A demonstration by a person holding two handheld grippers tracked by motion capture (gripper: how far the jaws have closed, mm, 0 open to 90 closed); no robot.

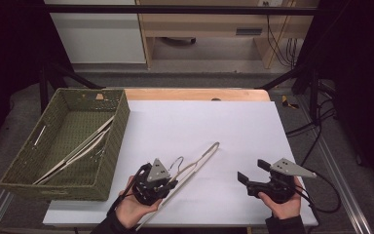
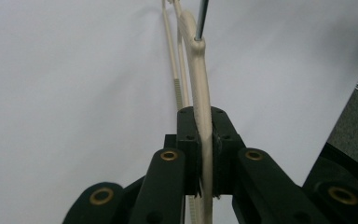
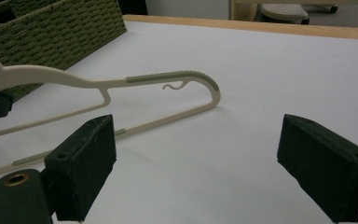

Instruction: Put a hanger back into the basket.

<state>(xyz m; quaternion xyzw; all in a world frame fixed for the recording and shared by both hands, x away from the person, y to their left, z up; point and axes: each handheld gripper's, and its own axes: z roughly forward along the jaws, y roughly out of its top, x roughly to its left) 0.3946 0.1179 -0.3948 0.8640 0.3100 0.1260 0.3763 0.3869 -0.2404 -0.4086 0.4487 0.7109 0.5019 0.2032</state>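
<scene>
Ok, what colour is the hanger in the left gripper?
Cream, with a metal hook; the hanger shows best in the right gripper view.

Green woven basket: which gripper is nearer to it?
Left. The left gripper, shut on the cream hanger, sits just off the basket front right corner; the right gripper, open, is across the white mat.

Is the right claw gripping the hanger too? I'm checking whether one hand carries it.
No: in the right gripper view the right claw stands wide open over bare white table, apart from the cream hanger.
</scene>
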